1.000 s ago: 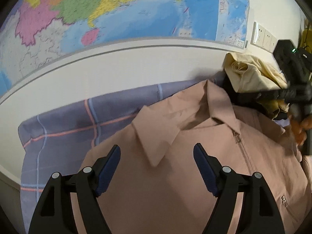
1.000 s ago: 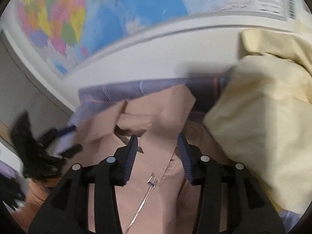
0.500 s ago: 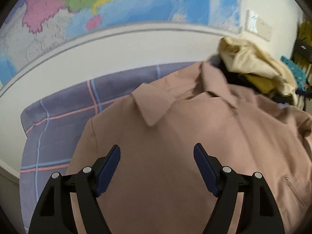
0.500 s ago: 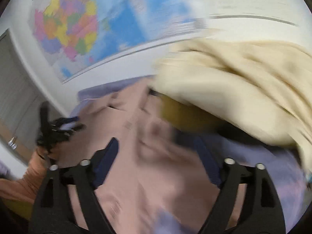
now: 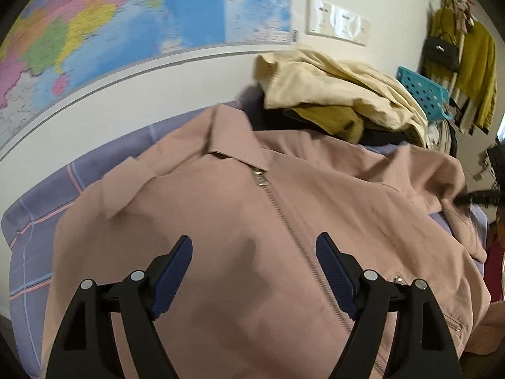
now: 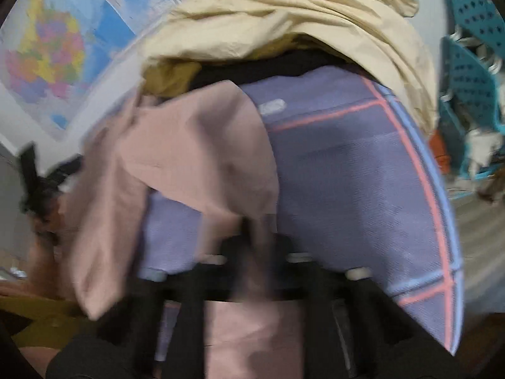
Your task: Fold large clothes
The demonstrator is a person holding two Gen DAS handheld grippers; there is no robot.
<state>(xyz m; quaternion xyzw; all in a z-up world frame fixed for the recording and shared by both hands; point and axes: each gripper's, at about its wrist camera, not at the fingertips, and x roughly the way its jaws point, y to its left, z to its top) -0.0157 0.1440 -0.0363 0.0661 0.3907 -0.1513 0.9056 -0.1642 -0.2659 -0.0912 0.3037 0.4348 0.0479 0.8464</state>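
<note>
A dusty pink zip-up jacket (image 5: 240, 221) lies front up on a purple plaid sheet (image 5: 34, 221), collar toward the wall. My left gripper (image 5: 252, 262) hovers open and empty over the jacket's chest beside the zipper (image 5: 284, 218). In the blurred right wrist view my right gripper (image 6: 252, 230) is shut on the jacket's pink sleeve (image 6: 195, 158), which is pulled over the sheet (image 6: 347, 173). The right gripper also shows at the right edge of the left wrist view (image 5: 473, 197), at the sleeve end.
A heap of cream and mustard clothes (image 5: 341, 94) lies at the back against the wall; it also shows in the right wrist view (image 6: 284, 15). A wall map (image 5: 126, 15), switches (image 5: 337, 20), a blue basket (image 5: 423, 91) and hanging clothes (image 5: 473, 72) are behind.
My right gripper left the collar, swung to the jacket's right sleeve and shut on it. My left gripper drew back from the collar to the chest and stayed open.
</note>
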